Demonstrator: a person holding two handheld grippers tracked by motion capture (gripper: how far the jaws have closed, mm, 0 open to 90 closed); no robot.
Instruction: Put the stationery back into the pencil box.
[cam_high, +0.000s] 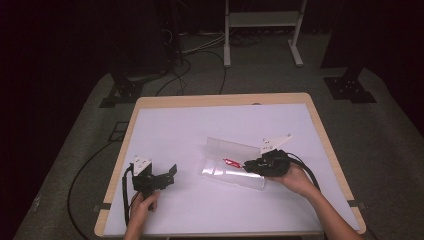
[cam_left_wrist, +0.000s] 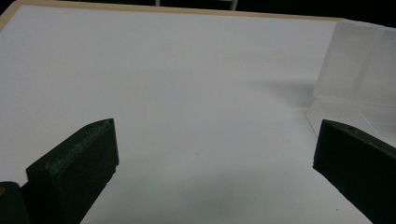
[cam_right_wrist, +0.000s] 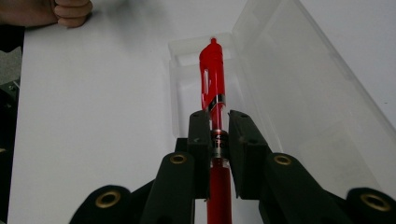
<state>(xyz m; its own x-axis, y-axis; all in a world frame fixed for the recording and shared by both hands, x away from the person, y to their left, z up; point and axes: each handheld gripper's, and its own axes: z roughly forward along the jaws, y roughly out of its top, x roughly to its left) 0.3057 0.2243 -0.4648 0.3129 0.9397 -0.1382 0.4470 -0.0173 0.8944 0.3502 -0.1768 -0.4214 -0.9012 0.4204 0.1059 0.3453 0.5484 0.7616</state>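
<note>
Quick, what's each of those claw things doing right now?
Left gripper: open, holding nothing, above the bare table.
Right gripper: closed on a red pen, over the open clear plastic case.

Bench (cam_high: 165, 127): white top, light wood edge band showing on the far and side edges. Directly on it: a clear plastic case (cam_high: 232, 170), lid hinged open and standing up on the far side, sitting right of centre. Rest of the white surface bare. Bench stands on grey carpet floor (cam_high: 390, 135).
</note>
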